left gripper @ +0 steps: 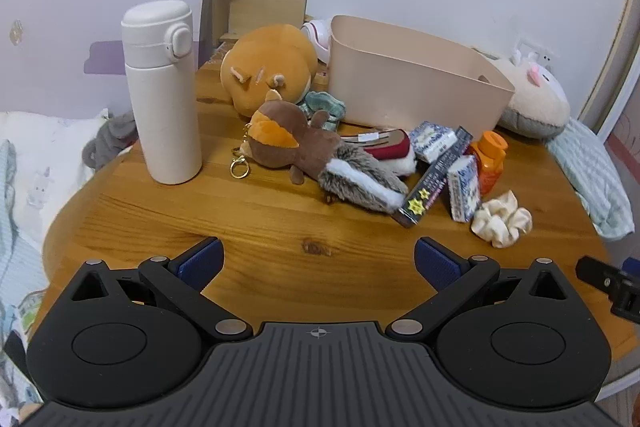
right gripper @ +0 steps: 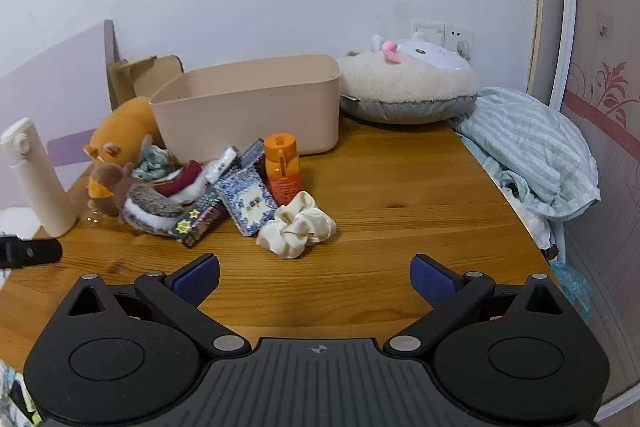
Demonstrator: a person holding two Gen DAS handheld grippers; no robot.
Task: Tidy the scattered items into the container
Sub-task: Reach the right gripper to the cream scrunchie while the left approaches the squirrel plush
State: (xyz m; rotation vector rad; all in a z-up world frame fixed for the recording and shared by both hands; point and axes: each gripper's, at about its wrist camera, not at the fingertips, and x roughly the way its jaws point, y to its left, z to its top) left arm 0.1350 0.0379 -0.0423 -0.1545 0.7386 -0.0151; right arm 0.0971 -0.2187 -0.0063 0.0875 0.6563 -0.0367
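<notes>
A pink plastic bin [left gripper: 412,83] [right gripper: 248,107] stands at the back of the round wooden table [left gripper: 248,227] [right gripper: 400,195]. In front of it lie a brown squirrel plush [left gripper: 320,155] [right gripper: 140,203], a cream scrunchie [left gripper: 502,221] [right gripper: 298,227], an orange bottle [left gripper: 492,159] [right gripper: 282,167], blue-white packets [left gripper: 464,187] [right gripper: 250,201], a dark long box [left gripper: 436,179] [right gripper: 202,221] and a green scrunchie [left gripper: 324,109] [right gripper: 154,161]. My left gripper [left gripper: 318,263] is open and empty near the table's front. My right gripper [right gripper: 314,277] is open and empty, just short of the cream scrunchie.
A white flask [left gripper: 162,91] [right gripper: 38,179] stands at the left. An orange dog plush [left gripper: 268,67] [right gripper: 124,131] lies left of the bin, a sheep cushion [left gripper: 532,95] [right gripper: 404,87] right of it. Striped bedding [right gripper: 532,151] lies past the table's right edge.
</notes>
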